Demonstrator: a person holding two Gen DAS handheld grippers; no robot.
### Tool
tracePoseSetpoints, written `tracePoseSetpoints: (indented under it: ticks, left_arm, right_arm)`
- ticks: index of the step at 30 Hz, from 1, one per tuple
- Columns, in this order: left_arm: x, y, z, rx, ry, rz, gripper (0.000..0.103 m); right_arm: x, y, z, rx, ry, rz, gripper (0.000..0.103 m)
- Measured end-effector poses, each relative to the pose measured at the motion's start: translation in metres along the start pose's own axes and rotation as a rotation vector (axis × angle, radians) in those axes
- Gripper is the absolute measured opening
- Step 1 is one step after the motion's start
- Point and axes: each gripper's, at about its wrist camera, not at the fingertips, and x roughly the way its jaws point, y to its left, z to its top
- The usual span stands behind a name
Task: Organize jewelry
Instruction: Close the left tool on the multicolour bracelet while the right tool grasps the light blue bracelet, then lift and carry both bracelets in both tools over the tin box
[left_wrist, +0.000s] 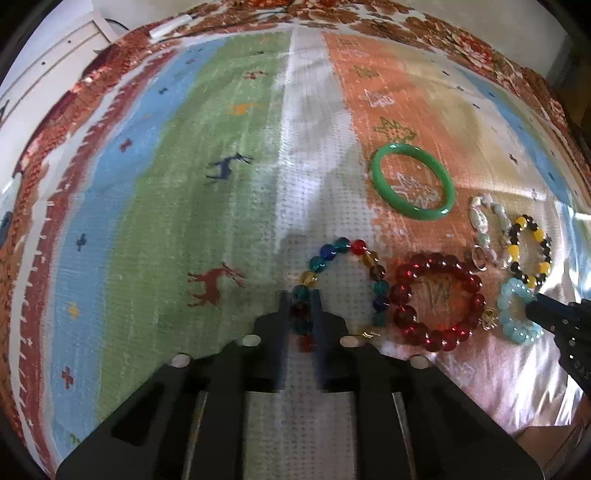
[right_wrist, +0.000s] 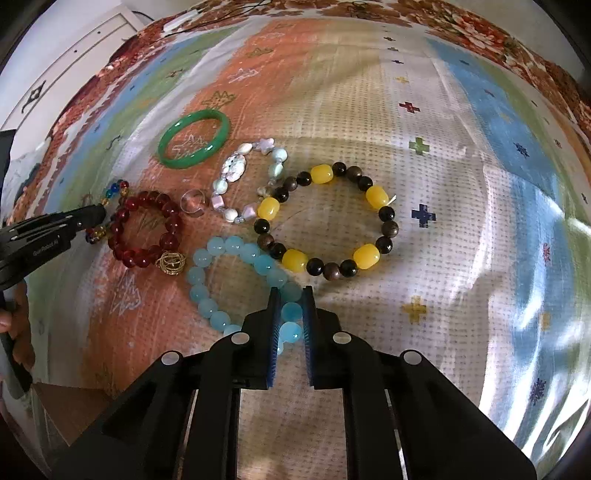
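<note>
Several bracelets lie on a striped cloth under clear plastic. My left gripper (left_wrist: 300, 299) is shut on the near side of the multicolour bead bracelet (left_wrist: 364, 254). My right gripper (right_wrist: 290, 295) is shut on the light blue bead bracelet (right_wrist: 229, 247), which also shows in the left wrist view (left_wrist: 511, 299). Beside them lie a red bead bracelet (right_wrist: 122, 221) with a gold charm (right_wrist: 170, 263), a yellow-and-dark bead bracelet (right_wrist: 376, 195), a pale pearl-and-shell bracelet (right_wrist: 232, 171), a clear ring (right_wrist: 192, 202) and a green bangle (right_wrist: 218, 142).
The cloth (left_wrist: 155, 206) runs far to the left with animal and cross motifs. A floral fabric border (left_wrist: 332, 14) edges the back. White furniture (left_wrist: 55, 55) stands at the upper left. The plastic cover (right_wrist: 498, 258) wrinkles and glares at the right.
</note>
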Motion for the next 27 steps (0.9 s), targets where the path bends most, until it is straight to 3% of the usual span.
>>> tracePoseSetpoints:
  ticks: [8,18,27]
  left_arm:
    - [-0.013,-0.004,-0.001,-0.012,-0.026,-0.039,0.009]
    - [-0.036,-0.003,-0.002,-0.054,-0.081,-0.083,0.009]
    - [-0.065,-0.022,-0.008,-0.024,-0.148,-0.106,0.009]
  right_arm:
    - [-0.006,-0.002,-0.001,0.024,-0.005,0.030,0.012]
    - [-0.042,0.013,0.000,-0.026,-0.098,0.054,0.012]
    - [-0.060,0.019,-0.001,-0.027,-0.147,0.055,0.012]
